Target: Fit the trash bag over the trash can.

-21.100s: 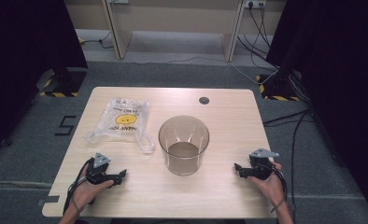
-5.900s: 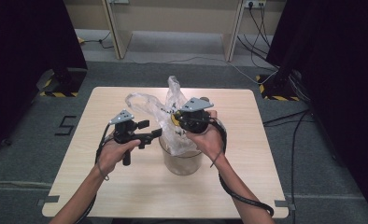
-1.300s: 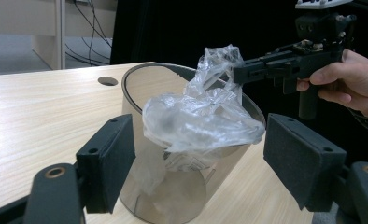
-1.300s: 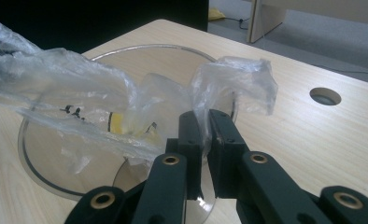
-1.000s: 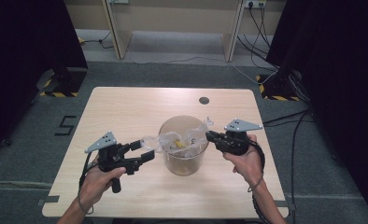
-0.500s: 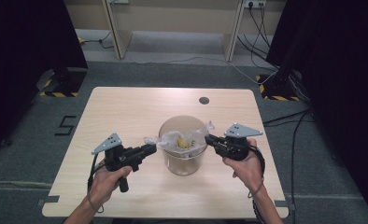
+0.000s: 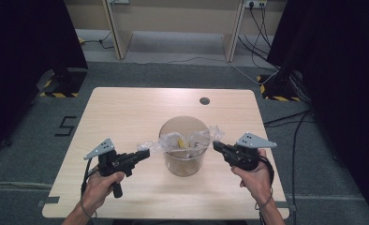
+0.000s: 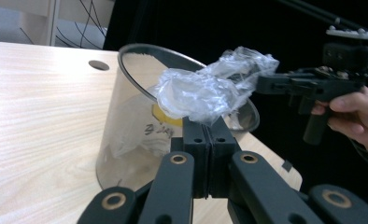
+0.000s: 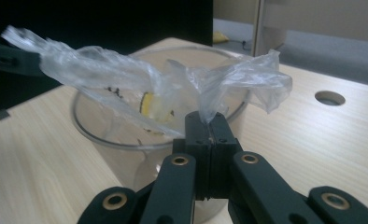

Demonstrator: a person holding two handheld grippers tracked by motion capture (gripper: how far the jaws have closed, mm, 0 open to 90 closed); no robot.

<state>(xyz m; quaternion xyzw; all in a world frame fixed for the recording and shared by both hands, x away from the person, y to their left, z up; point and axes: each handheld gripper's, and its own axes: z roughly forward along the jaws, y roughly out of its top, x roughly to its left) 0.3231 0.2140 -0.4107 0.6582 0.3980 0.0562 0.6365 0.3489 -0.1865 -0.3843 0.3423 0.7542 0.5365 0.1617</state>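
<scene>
High view: the clear plastic bag (image 7: 182, 142) with a yellow smiley print is stretched across the mouth of the transparent round bin (image 7: 184, 154) at the table's (image 7: 126, 112) centre. The left gripper (image 7: 143, 154) pinches its left edge, jaws just closed; the right gripper (image 7: 216, 146) clamps its right edge.

left gripper (image 7: 143, 154): black, grey plate | right gripper (image 7: 218, 146): black, brass rivets
</scene>
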